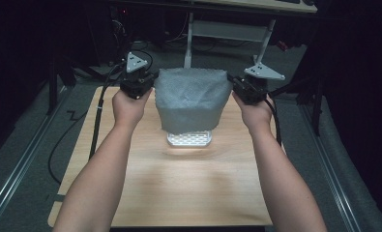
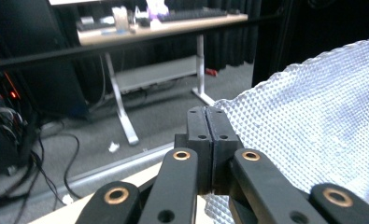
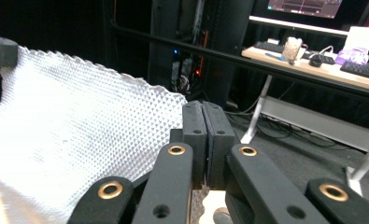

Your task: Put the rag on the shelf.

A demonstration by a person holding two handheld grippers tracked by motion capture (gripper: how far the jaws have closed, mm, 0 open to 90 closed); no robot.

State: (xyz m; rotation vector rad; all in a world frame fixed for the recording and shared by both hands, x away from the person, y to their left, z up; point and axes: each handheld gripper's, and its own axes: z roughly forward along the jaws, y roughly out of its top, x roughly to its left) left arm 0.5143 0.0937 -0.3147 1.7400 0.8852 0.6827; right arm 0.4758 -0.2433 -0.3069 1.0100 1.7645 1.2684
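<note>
a wooden table (image 1: 179, 188) sits on grey carpet (image 1: 29, 140) with metal rails (image 1: 14, 179) along both sides. beyond it stands a desk (image 2: 163, 25) on white legs (image 2: 121, 107), carrying a keyboard (image 3: 362, 69), a mouse (image 3: 316, 60) and a monitor (image 3: 308, 8). black cables (image 2: 56, 158) trail over the floor.
</note>
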